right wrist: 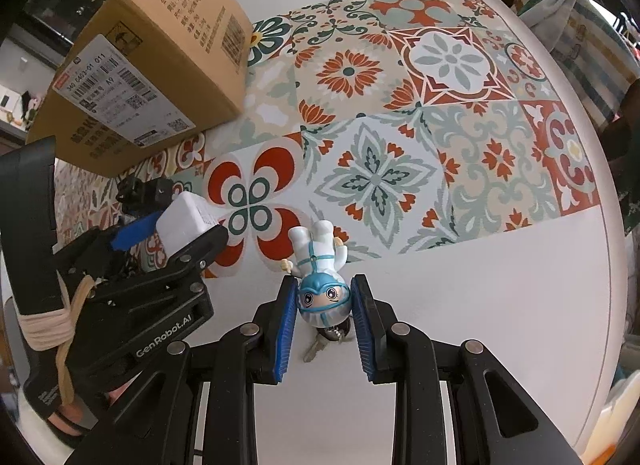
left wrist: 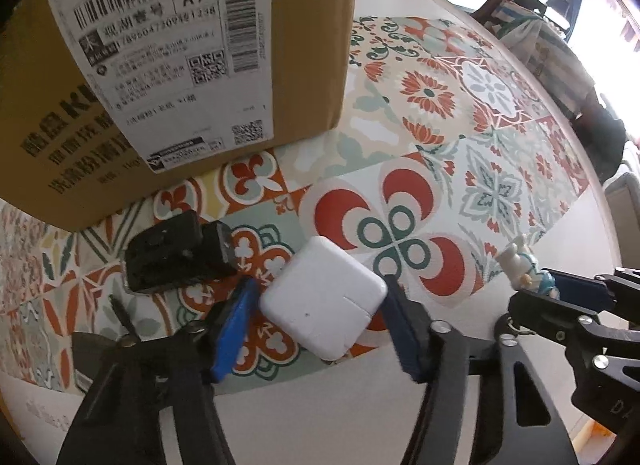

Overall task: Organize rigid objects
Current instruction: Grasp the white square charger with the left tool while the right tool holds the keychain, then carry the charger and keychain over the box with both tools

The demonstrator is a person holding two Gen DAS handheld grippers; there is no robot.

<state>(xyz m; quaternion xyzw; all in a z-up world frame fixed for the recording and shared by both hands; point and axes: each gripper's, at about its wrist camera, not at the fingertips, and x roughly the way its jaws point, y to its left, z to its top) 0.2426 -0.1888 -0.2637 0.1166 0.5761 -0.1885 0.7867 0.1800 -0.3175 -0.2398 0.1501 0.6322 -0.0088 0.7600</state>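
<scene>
Straddling a white power adapter [left wrist: 323, 297], the left tongs [left wrist: 320, 321] present their blue pads on either side of the block: the pad on one side meets its corner, the pad on the other sits at its opposite edge, and the adapter appears pinched between them, tilted with one corner raised off the patterned mat [left wrist: 460, 137]. Directly ahead of the left tongs and slightly to their left lies a black device [left wrist: 168, 257], flat on the mat and just beside the adapter. Further ahead stands a cardboard box [left wrist: 180, 45] bearing a white shipping label [left wrist: 160, 53] with barcodes; its lower edge rests on the mat just behind the black device. The right tongs [right wrist: 326, 315] bracket the head of a small figurine [right wrist: 320, 277] in white and teal protective dress, lying on its back with feet pointing away from the tongs. Both blue pads stand close to the head; whether they press it or merely flank it cannot be determined, though a narrow gap seems visible on each side. A metal key ring [right wrist: 326, 339] trails from the head back between the pads, resting on the white table [right wrist: 500, 305]. From the left wrist view the figurine [left wrist: 520, 265] shows to the right of the left tongs, near the edge of the mat. The two tongs are near each other, left tongs [right wrist: 188, 225] ahead-left of the right.
</scene>
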